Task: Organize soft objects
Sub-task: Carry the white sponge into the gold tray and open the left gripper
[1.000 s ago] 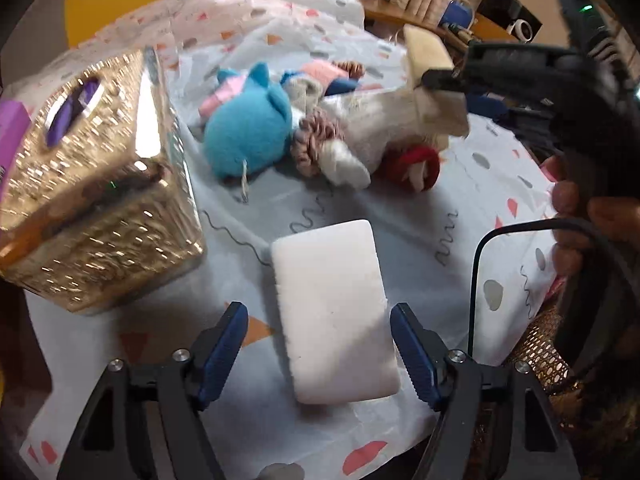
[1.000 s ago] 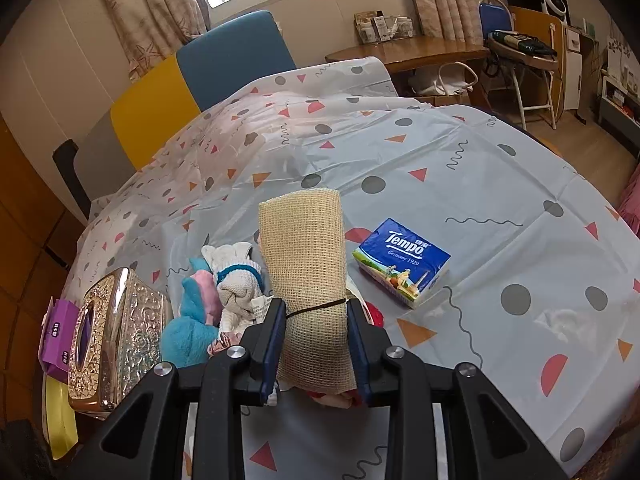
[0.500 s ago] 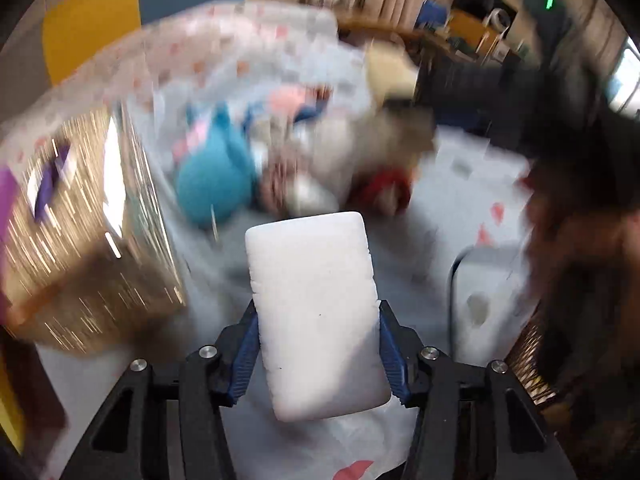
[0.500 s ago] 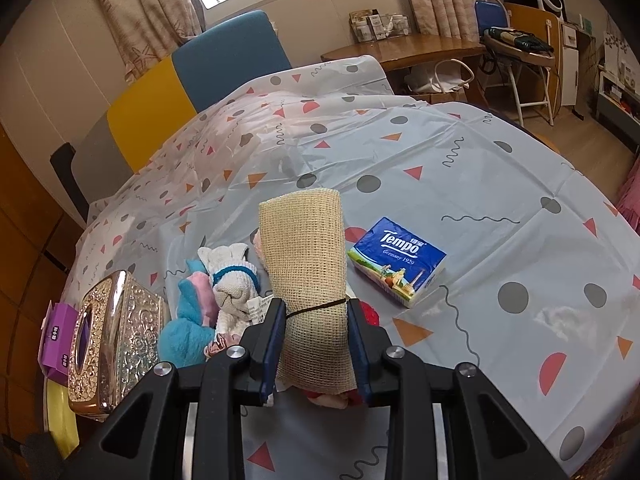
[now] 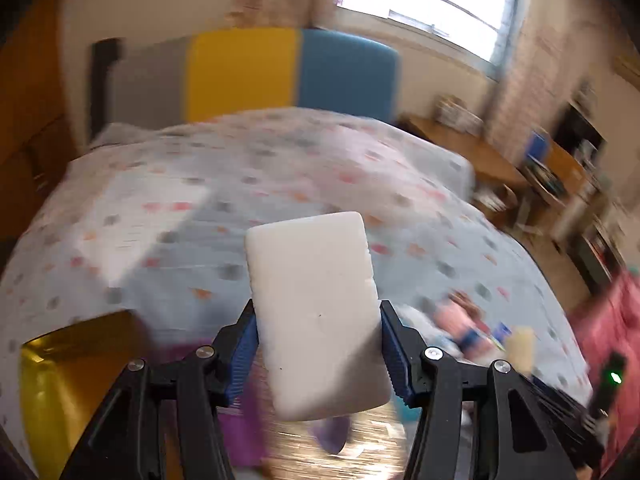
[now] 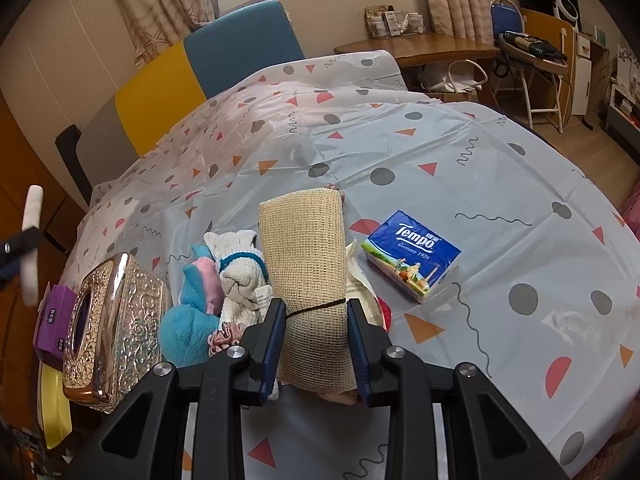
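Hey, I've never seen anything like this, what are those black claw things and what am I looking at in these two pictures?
Those are handheld tongs; a person holds one pair in each hand, with a camera on each looking along its fingers. The left tongs are shut on a white sponge; their jaws were just closing on it. The right tongs squeeze a tan mesh roll. On the tablecloth lie a blue tissue pack, a pile of soft toys and a shiny tissue box.
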### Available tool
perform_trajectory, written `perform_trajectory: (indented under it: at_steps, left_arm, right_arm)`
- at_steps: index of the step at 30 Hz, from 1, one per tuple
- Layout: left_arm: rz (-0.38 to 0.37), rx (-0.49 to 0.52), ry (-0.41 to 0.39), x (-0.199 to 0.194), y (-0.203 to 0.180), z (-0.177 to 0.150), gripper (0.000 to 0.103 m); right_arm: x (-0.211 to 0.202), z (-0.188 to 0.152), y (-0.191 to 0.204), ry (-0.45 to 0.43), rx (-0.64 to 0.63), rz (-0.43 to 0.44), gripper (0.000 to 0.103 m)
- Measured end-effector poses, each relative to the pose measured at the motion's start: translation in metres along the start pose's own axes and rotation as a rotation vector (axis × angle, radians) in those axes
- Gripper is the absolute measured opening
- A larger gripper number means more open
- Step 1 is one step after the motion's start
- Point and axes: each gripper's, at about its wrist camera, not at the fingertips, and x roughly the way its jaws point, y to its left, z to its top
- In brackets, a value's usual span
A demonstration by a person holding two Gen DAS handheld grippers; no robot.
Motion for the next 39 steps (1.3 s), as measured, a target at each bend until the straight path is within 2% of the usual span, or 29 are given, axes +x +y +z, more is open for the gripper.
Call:
perform_trajectory:
  at_steps: [2, 5, 8, 13, 15, 17, 19, 20, 25, 31, 35, 39]
  left_arm:
    - [0.045, -0.068, -0.019, -0.013, 0.042, 0.000, 0.058]
    - [0.117, -0.158, -0.035, -0.026, 0.097, -0.017, 0.059]
    - [0.173, -0.232, 0.001, -0.024, 0.143, -0.049, 0.059]
    - [0.229, -0.327, 0.091, -0.003, 0.186, -0.100, 0.059]
    - [0.233, -0.350, 0.119, 0.005, 0.194, -0.113, 0.063]
    - [0.244, -0.355, 0.141, 0.007, 0.198, -0.124, 0.071]
    - [0.252, -0.367, 0.141, 0.005, 0.201, -0.134, 0.085]
    - [0.252, -0.371, 0.137, 0.003, 0.201, -0.134, 0.087]
    - [0.230, -0.385, 0.116, -0.017, 0.206, -0.152, 0.088]
    - [0.220, -0.338, 0.081, -0.045, 0.200, -0.175, 0.089]
    - [0.210, -0.343, 0.069, -0.059, 0.198, -0.186, 0.089]
    - [0.222, -0.335, 0.054, -0.071, 0.196, -0.194, 0.089]
  right_arm:
    - [0.001, 0.000, 0.002, 0.002, -0.012, 0.004, 0.030]
    - [0.003, -0.001, 0.007, 0.009, -0.035, 0.004, 0.030]
    - [0.005, -0.003, 0.011, 0.016, -0.055, -0.006, 0.030]
    - [0.007, -0.004, 0.011, 0.021, -0.061, -0.025, 0.030]
    - [0.007, -0.004, 0.012, 0.022, -0.066, -0.035, 0.030]
    - [0.007, -0.005, 0.013, 0.020, -0.072, -0.035, 0.030]
    - [0.008, -0.005, 0.015, 0.022, -0.076, -0.033, 0.030]
    - [0.009, -0.005, 0.015, 0.026, -0.078, -0.031, 0.030]
    - [0.010, -0.005, 0.020, 0.030, -0.075, 0.005, 0.030]
    - [0.006, 0.003, 0.036, 0.038, -0.074, 0.034, 0.030]
    - [0.000, 0.023, 0.067, 0.021, -0.094, 0.092, 0.030]
    - [-0.006, 0.044, 0.123, 0.010, -0.150, 0.173, 0.030]
